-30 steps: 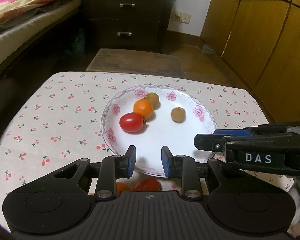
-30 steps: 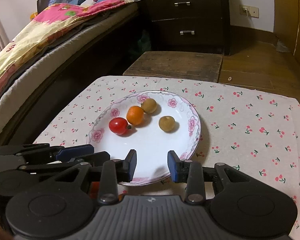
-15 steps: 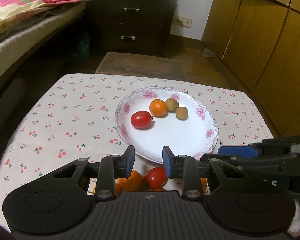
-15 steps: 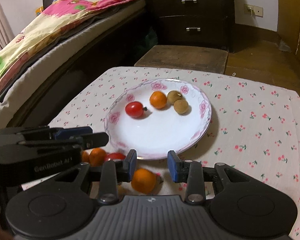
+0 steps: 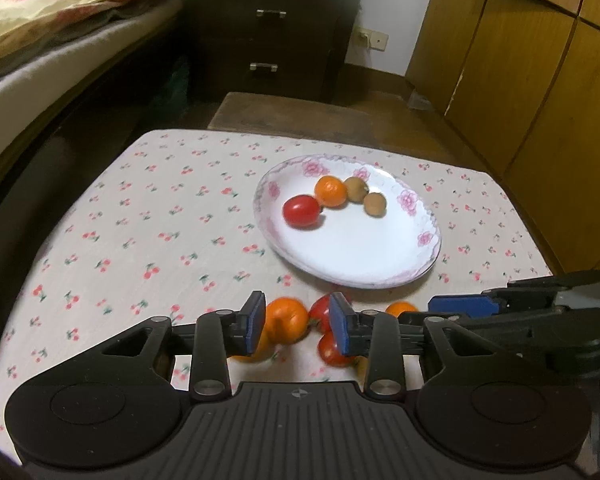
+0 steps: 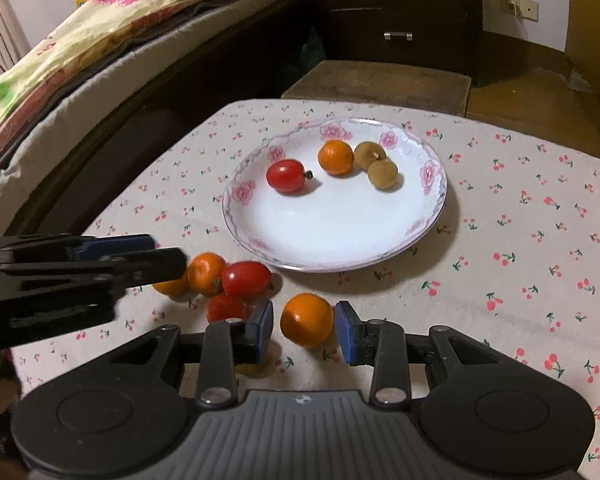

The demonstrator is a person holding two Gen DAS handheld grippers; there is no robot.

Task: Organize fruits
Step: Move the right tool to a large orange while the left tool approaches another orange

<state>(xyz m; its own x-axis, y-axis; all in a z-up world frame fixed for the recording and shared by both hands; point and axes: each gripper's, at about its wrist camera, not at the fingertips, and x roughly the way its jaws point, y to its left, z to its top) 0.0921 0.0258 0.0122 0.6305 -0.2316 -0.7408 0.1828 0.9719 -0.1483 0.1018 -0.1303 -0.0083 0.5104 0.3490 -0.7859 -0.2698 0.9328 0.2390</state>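
In the right wrist view, the right hand-held gripper (image 6: pixel 304 330) sits at the bottom centre of the frame, its blue pads spread apart on either side of a small orange (image 6: pixel 307 320) that lies on the cloth; whether the pads touch the fruit cannot be told. Just left of it lies a loose cluster: a red tomato (image 6: pixel 226 307), a second red tomato (image 6: pixel 246 278) behind it, and two more oranges (image 6: pixel 206 272) partly hidden by the left tool's dark finger.

In the left wrist view, the left hand-held gripper (image 5: pixel 297 322) is also open at the bottom centre, with an orange (image 5: pixel 286 320) and a tomato showing in the gap between its pads, gripping nothing.

Farther up, near the middle of both frames, the flower-rimmed white plate (image 6: pixel 332 236) rests on the cherry-print cloth (image 6: pixel 520 216) covering the bench. It holds a red tomato (image 6: pixel 286 176), an orange (image 6: pixel 336 157) and two brown longans (image 6: pixel 382 174) that touch one another.

Beyond the bench, a wooden stool (image 6: pixel 380 84) stands in the upper centre, with a dark dresser (image 6: pixel 396 8) behind it and a bed (image 6: pixel 80 52) in the upper left.
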